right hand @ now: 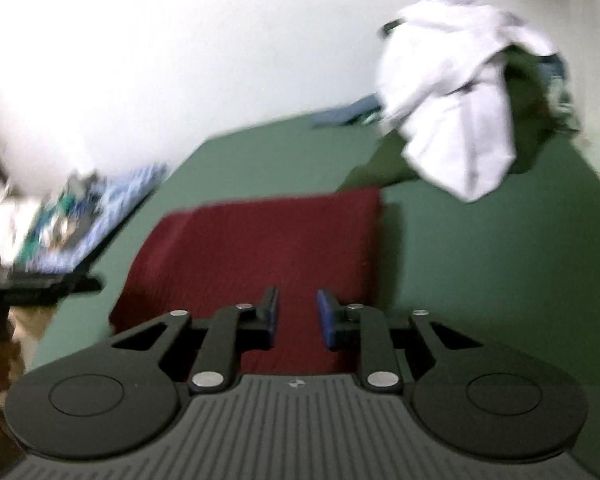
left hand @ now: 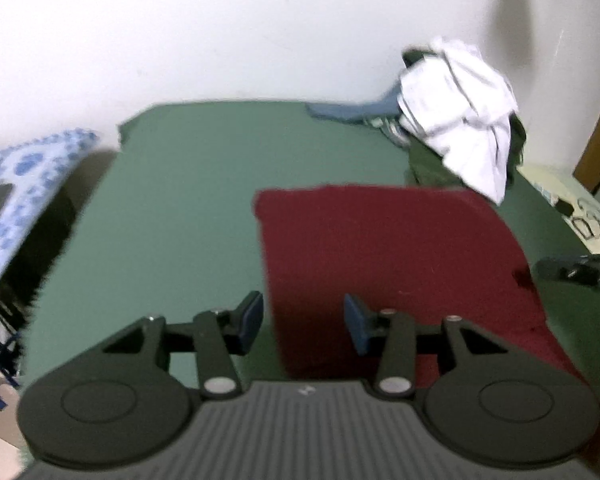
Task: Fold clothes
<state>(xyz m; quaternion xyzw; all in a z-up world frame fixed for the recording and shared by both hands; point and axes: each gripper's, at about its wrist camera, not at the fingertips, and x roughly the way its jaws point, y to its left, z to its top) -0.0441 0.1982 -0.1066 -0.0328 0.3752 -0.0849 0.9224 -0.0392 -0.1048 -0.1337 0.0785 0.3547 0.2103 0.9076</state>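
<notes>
Risk sits in the heap (left hand: 460, 120) of unfolded clothes at far right: it overhangs the folded maroon garment (left hand: 400, 260) lying flat on the green surface (left hand: 180, 200), and could slump onto it; left claw (left hand: 303, 324) and right claw (right hand: 297, 318) hover open, empty

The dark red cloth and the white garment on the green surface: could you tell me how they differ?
The dark red cloth lies flat in a neat rectangle; the white garment is crumpled and draped over a heap of other clothes. The red cloth sits near the grippers; the white garment lies farther back, by the wall. Both rest on the green surface, and neither is gripped.
</notes>
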